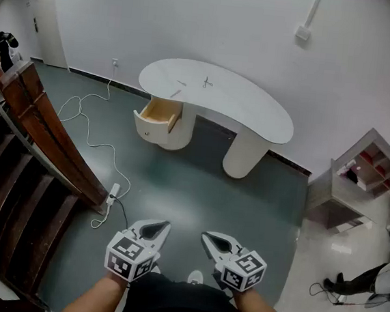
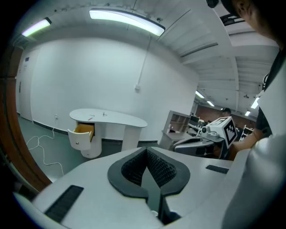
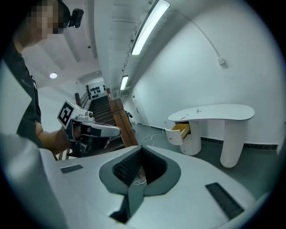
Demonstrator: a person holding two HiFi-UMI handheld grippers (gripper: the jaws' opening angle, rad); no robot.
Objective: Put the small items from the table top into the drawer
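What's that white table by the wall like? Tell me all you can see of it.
The table is white, with a curved, bean-shaped top on two rounded pedestal legs. It stands on the grey floor close to the wall. One pedestal's drawer is pulled open, its inside wood-coloured. A few small dark items lie on the top.

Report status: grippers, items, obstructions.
Left gripper, right gripper shut, empty. Small items on table, drawer open, far ahead. Cable on floor, left.
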